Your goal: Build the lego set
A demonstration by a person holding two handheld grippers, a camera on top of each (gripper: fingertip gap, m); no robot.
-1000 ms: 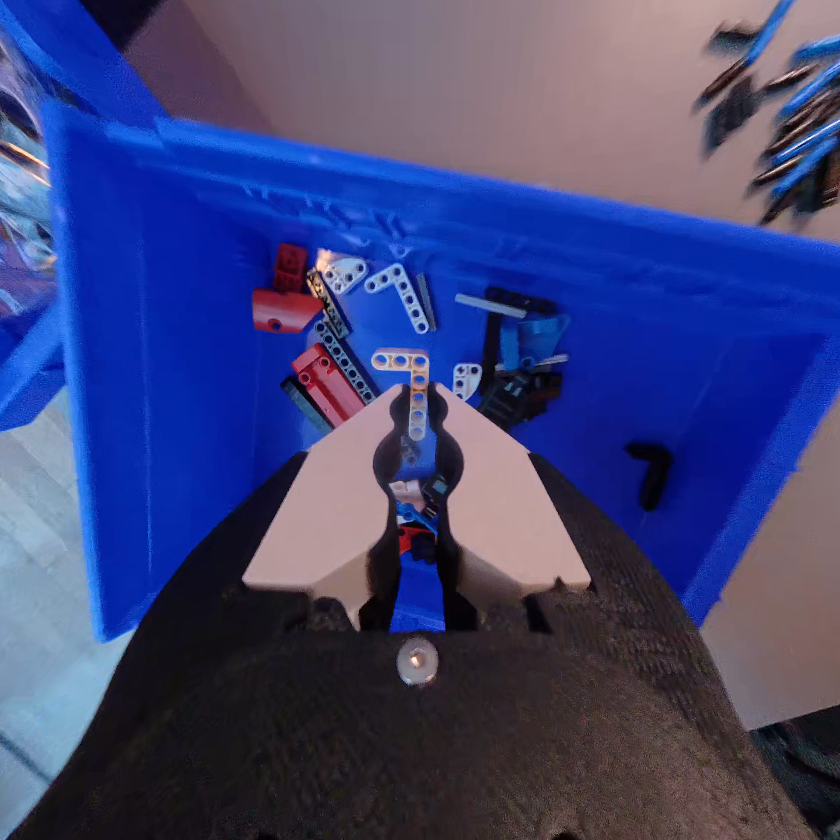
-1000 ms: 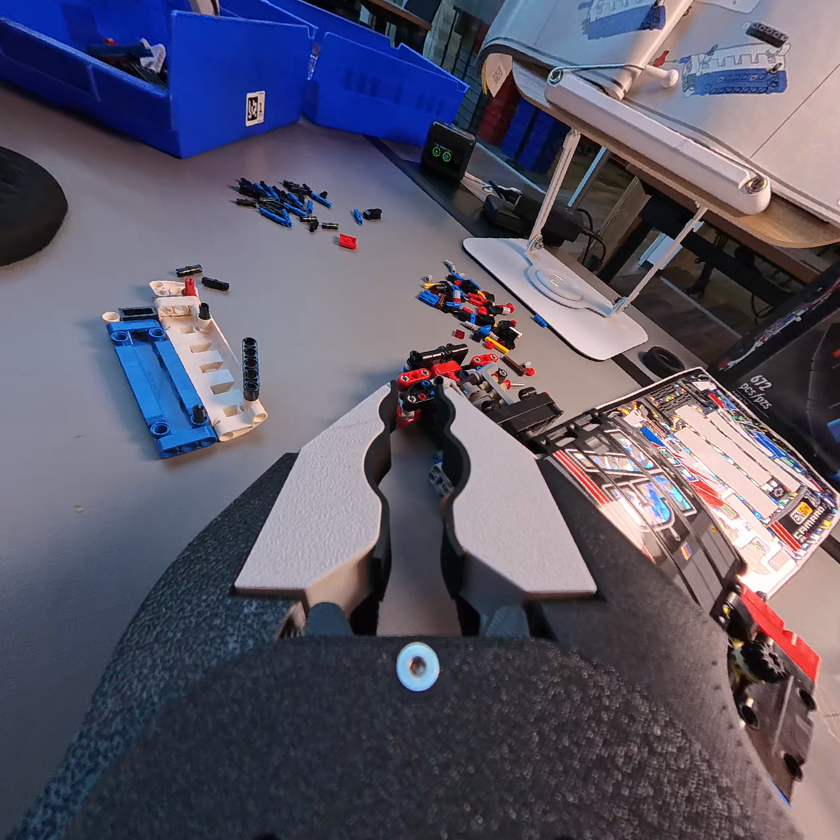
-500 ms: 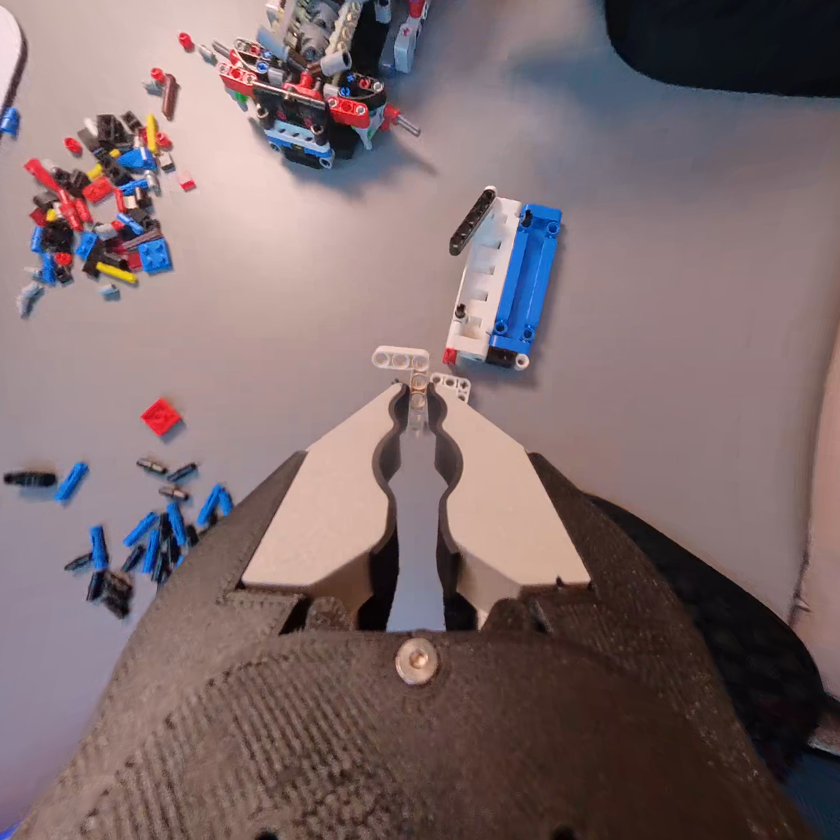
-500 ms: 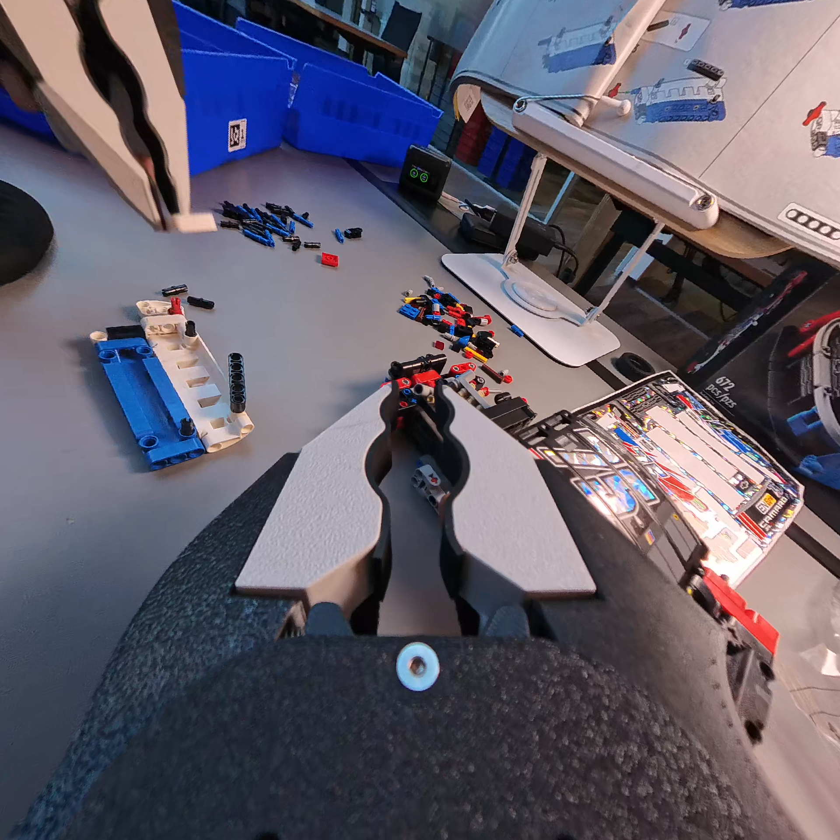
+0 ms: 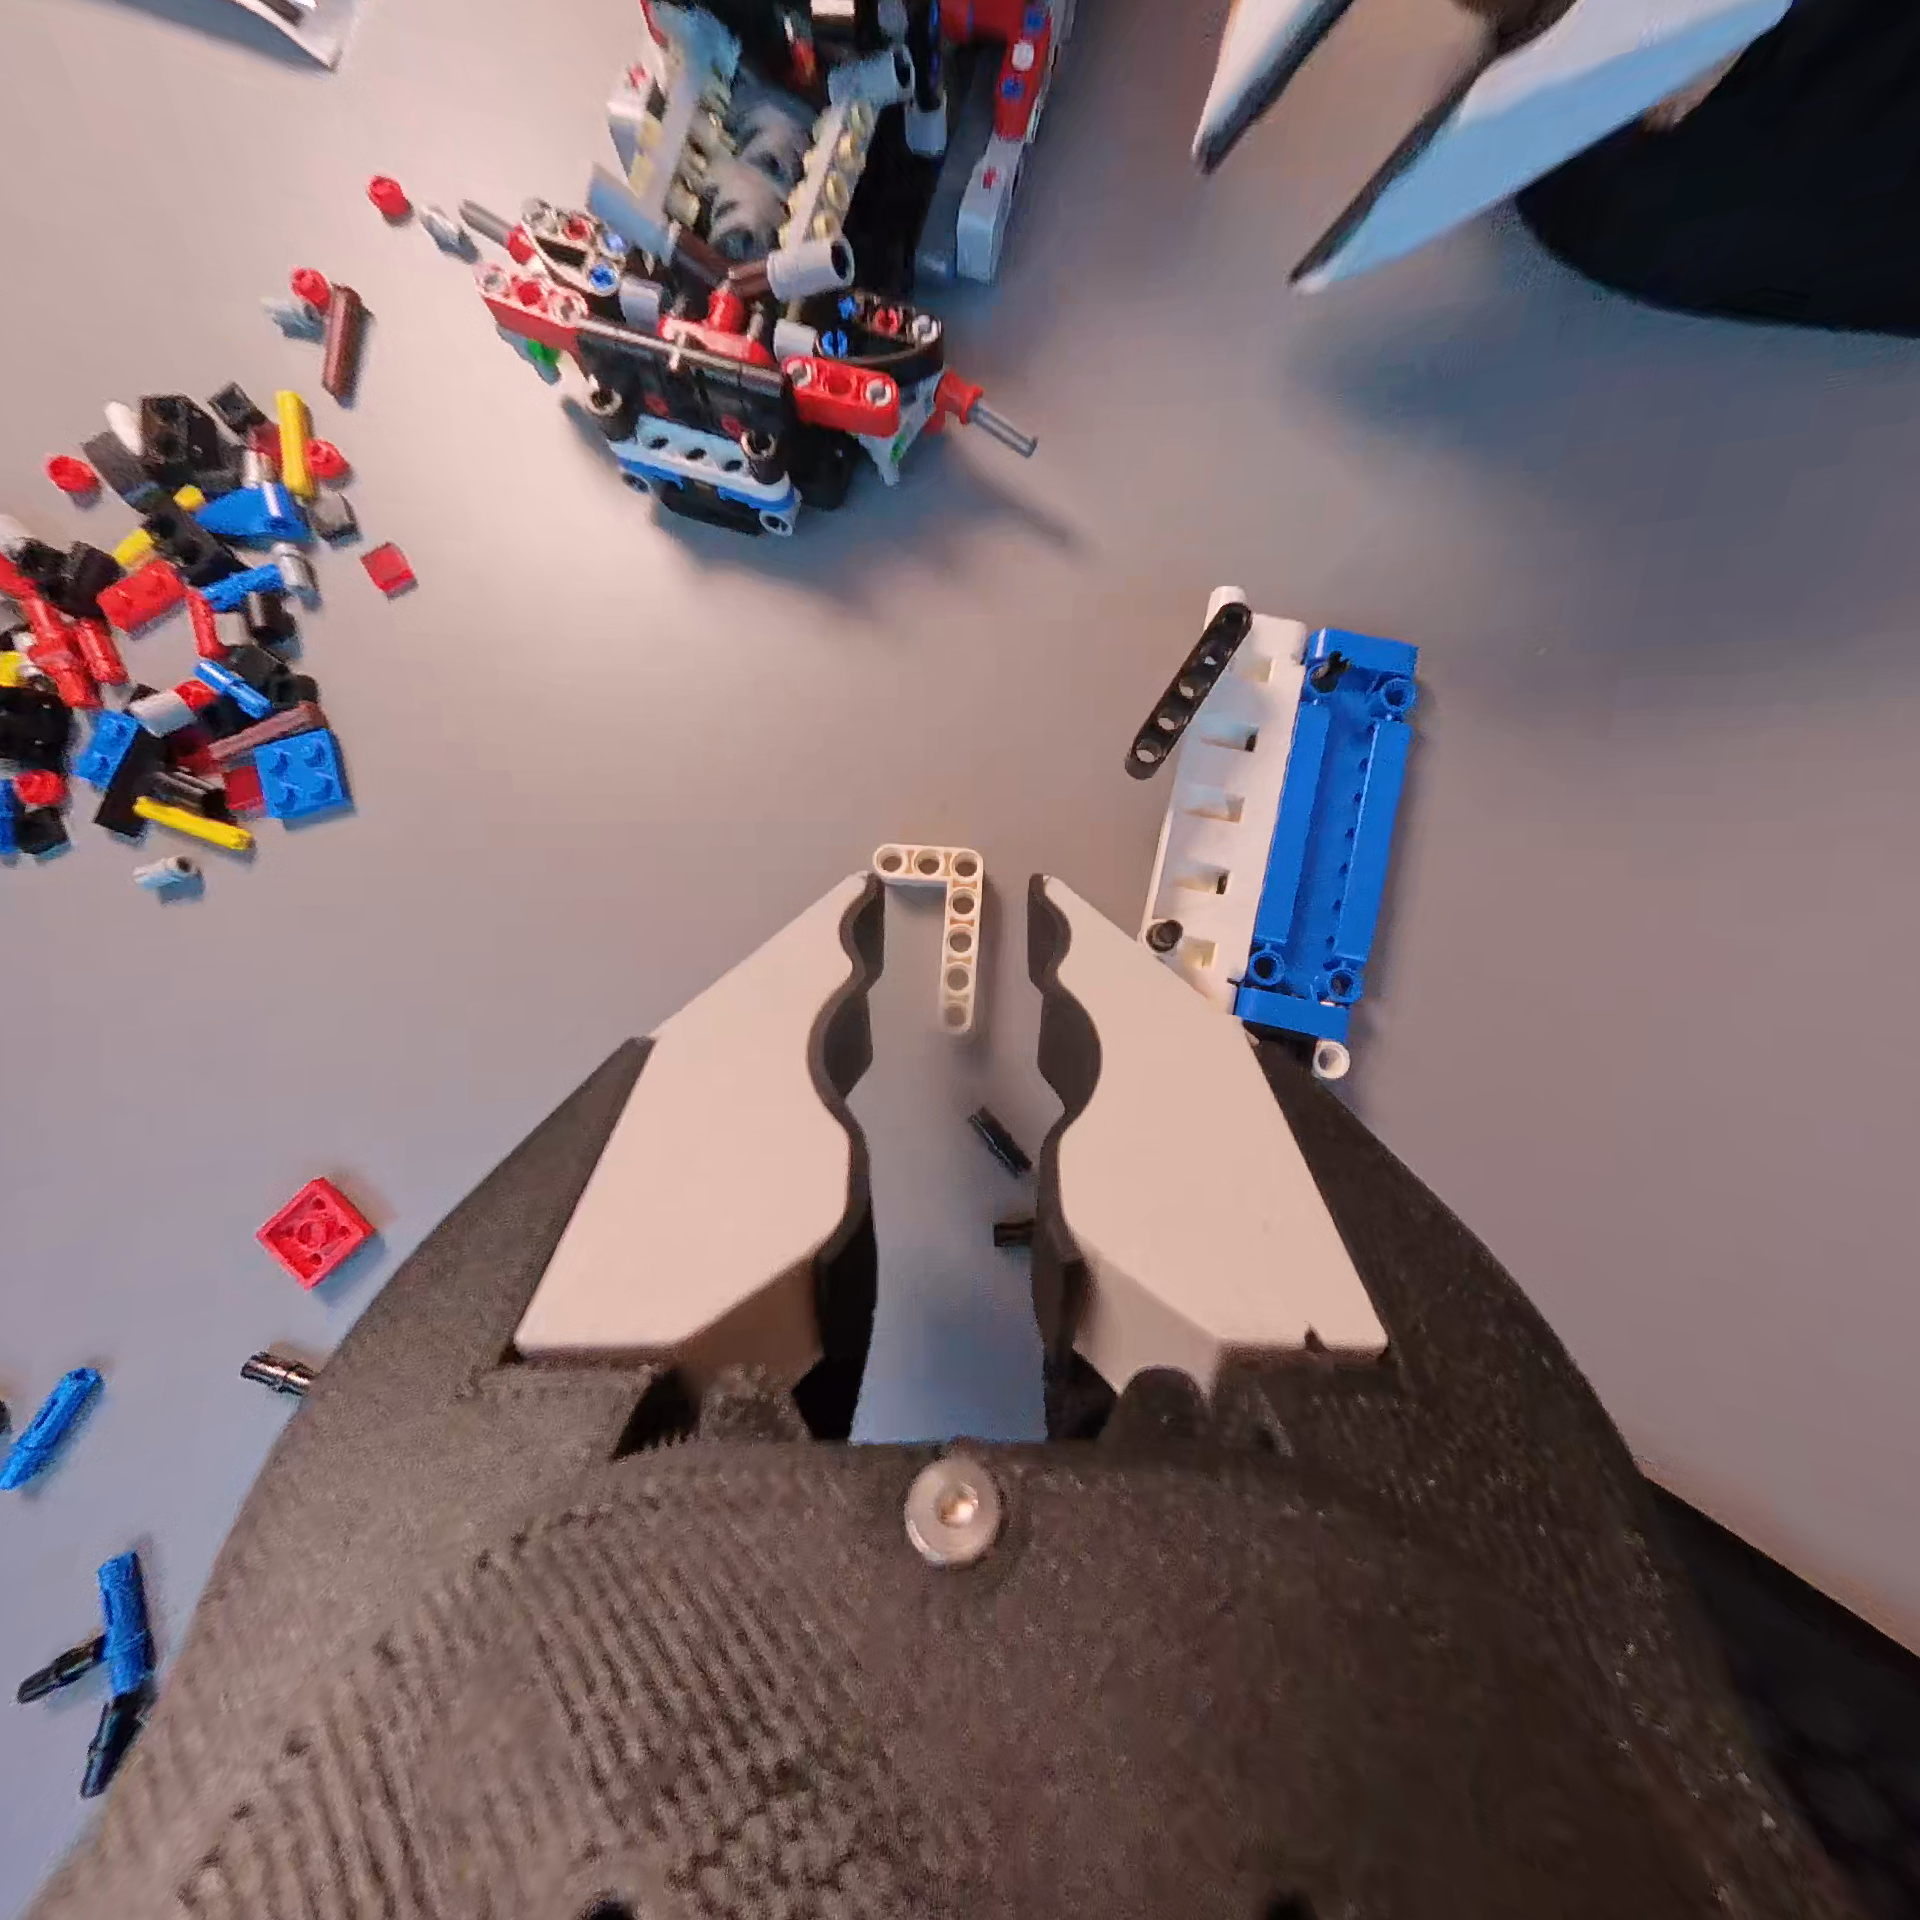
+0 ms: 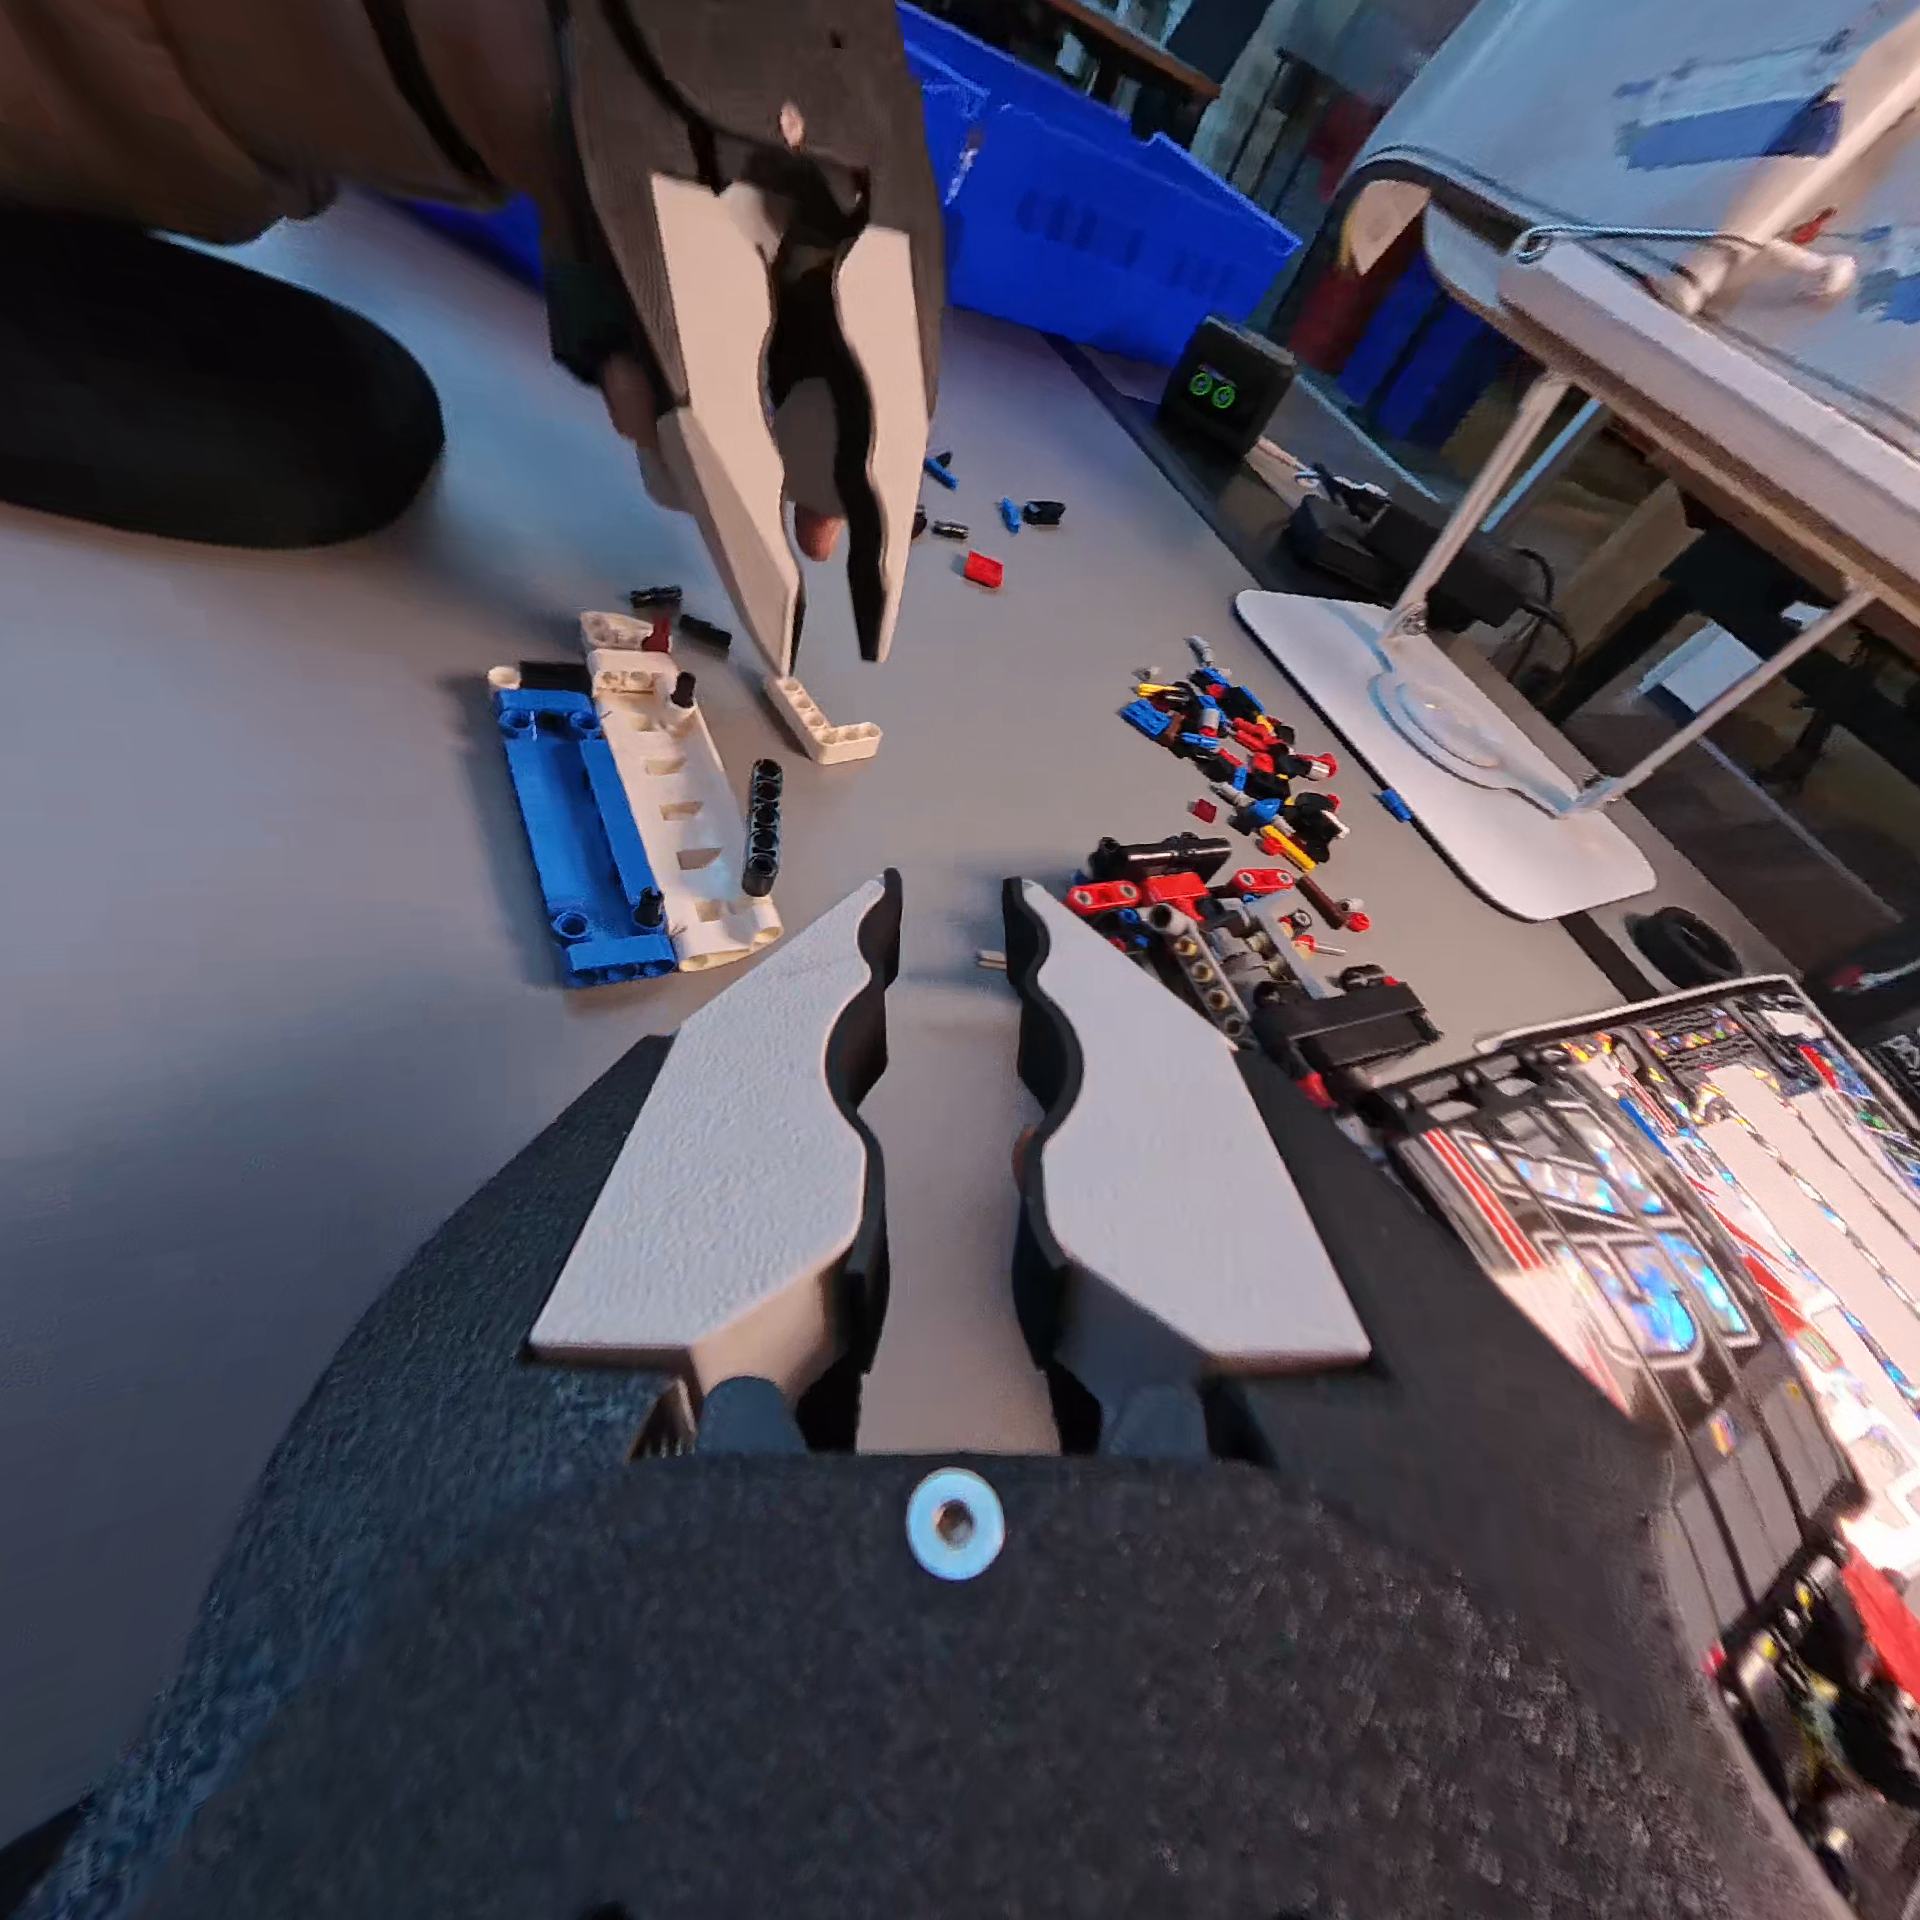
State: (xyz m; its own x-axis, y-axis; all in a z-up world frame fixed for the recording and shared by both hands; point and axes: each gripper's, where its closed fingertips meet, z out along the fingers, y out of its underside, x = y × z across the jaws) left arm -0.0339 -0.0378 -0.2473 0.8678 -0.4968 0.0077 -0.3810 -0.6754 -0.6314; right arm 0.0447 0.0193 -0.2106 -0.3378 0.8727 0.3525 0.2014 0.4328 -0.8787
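A white L-shaped beam (image 5: 948, 935) lies on the grey table between the fingertips of my left gripper (image 5: 951, 883), which is open and empty. In the right wrist view the left gripper (image 6: 831, 649) hangs just above that beam (image 6: 821, 724). A blue and white panel assembly (image 5: 1288, 831) with a black beam lies right of it, also in the right wrist view (image 6: 623, 821). The partly built car (image 5: 748, 312) stands farther off. My right gripper (image 6: 951, 894) is open and empty, low over the table just left of the car (image 6: 1226, 935).
A pile of loose small pieces (image 5: 156, 644) lies at the left, with a red plate (image 5: 315, 1231) and blue and black pins near it. Blue bins (image 6: 1081, 239), an instruction stand's base (image 6: 1455, 748) and a shiny sticker sheet (image 6: 1662, 1195) show in the right wrist view. The tips of one gripper are about 11 cm away from the tips of the other. From the left gripper's tips to the red plate (image 5: 315, 1231) is close to 15 cm. Look for it in the right wrist view (image 6: 982, 569) too.
My left gripper carried the white L-shaped beam from the blue bin to the table, opened and let it go. My right gripper opened wider and shifted left off the car.
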